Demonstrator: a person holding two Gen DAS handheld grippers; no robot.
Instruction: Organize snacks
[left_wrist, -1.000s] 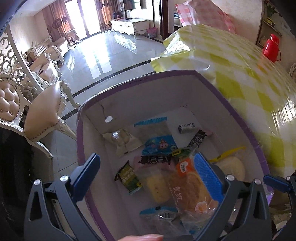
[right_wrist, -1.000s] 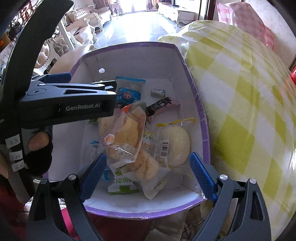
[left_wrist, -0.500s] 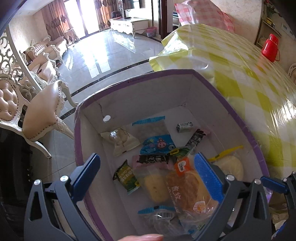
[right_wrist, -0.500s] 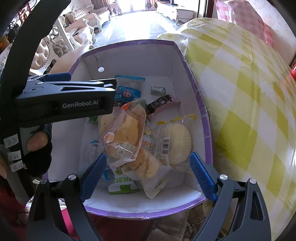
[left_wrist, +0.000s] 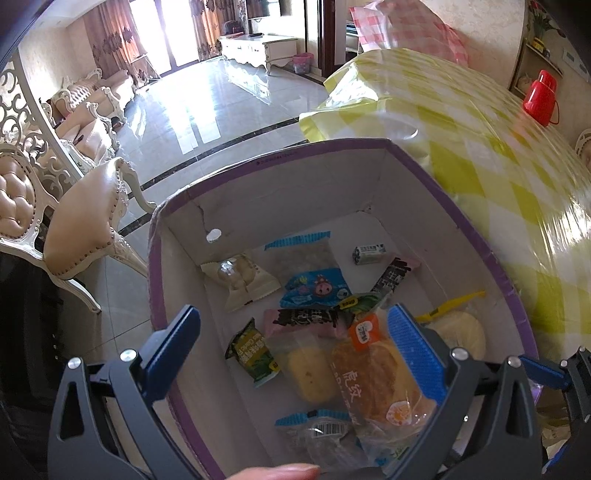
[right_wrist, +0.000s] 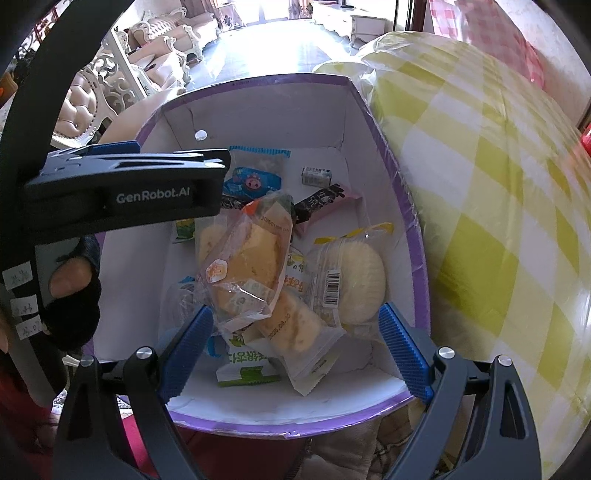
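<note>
Overlapping snack packets (right_wrist: 251, 266), lower ones hidden

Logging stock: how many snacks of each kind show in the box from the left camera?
Clear-bagged breads: 3
Pink bars: 2
Blue-edged packets: 2
Green packets: 2
Cream packet: 1
Small white sweet: 1
Total: 10 showing; more lie underneath.
</note>
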